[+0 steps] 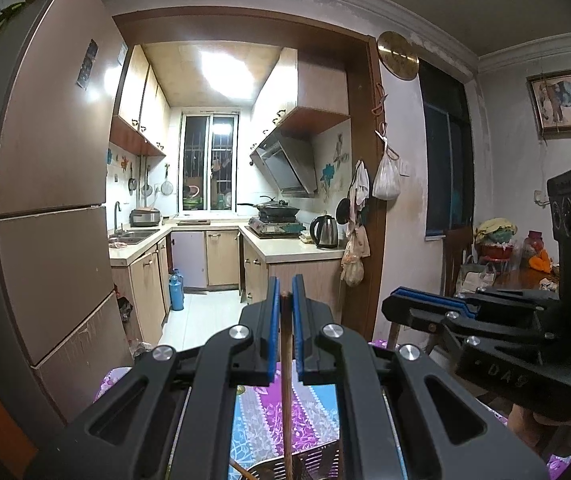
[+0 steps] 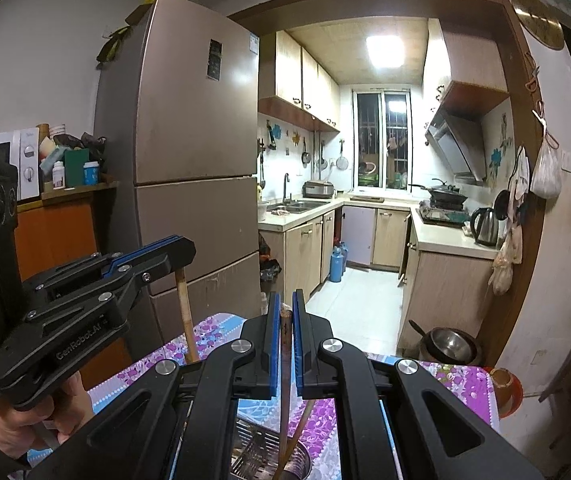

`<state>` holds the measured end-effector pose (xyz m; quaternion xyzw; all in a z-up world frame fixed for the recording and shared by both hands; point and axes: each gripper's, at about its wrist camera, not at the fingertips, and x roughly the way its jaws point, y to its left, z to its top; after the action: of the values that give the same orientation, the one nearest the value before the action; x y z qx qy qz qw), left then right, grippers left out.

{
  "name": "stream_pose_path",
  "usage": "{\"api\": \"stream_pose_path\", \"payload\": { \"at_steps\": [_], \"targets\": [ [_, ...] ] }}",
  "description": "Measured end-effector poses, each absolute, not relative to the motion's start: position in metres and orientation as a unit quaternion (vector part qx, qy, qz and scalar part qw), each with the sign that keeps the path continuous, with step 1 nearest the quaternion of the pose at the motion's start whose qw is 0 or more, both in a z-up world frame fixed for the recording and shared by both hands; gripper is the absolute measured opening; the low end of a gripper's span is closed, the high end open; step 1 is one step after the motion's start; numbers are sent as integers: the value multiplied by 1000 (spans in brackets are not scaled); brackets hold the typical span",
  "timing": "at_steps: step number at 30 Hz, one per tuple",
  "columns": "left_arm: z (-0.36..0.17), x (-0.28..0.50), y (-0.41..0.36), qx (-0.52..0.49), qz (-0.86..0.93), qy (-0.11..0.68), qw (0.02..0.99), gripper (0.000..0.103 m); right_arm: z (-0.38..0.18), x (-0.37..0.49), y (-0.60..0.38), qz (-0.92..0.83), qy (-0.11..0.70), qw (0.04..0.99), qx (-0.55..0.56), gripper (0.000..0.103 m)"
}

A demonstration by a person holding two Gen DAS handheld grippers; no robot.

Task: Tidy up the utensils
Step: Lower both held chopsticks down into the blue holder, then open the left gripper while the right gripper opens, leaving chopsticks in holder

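Observation:
My left gripper [image 1: 285,294] is shut on a thin wooden chopstick [image 1: 286,392] that hangs straight down toward a perforated steel utensil holder [image 1: 309,460] at the bottom edge. My right gripper [image 2: 284,312] is shut on another brown chopstick [image 2: 284,376], whose lower end reaches into the steel holder [image 2: 261,456]; a second stick [image 2: 299,428] leans in it. The right gripper also shows in the left wrist view [image 1: 429,302], to the right. The left gripper shows in the right wrist view [image 2: 173,252], with its stick [image 2: 186,312] hanging below.
A table with a purple and blue floral cloth [image 2: 449,380] lies below both grippers. A tall brown fridge [image 2: 189,152] stands at left. A steel pot [image 2: 451,346] sits on the floor by the kitchen doorway. An orange-lidded container [image 2: 505,390] sits on the table's right edge.

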<state>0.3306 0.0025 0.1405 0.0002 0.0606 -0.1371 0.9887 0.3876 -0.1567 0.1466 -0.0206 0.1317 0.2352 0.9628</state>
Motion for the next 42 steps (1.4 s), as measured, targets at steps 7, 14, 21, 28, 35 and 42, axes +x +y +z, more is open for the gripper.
{"api": "stream_pose_path", "payload": {
  "at_steps": [7, 14, 21, 28, 35, 42],
  "targets": [
    [134, 337, 4, 0, -134, 74, 988, 5, 139, 394, -155, 239, 143, 960, -20, 7],
    [137, 336, 7, 4, -132, 75, 988, 6, 144, 389, -158, 232, 137, 963, -21, 8],
    [148, 317, 14, 4, -130, 63, 990, 6, 160, 362, -169, 229, 114, 967, -16, 10],
    [165, 266, 32, 19, -124, 36, 991, 29, 175, 311, -181, 233, 89, 968, -19, 23],
    [168, 204, 61, 27, -107, 20, 994, 44, 182, 232, -199, 238, 55, 970, -12, 38],
    [127, 134, 57, 67, -116, 37, 990, 52, 145, 140, -213, 248, 43, 968, -4, 52]
  ]
}}
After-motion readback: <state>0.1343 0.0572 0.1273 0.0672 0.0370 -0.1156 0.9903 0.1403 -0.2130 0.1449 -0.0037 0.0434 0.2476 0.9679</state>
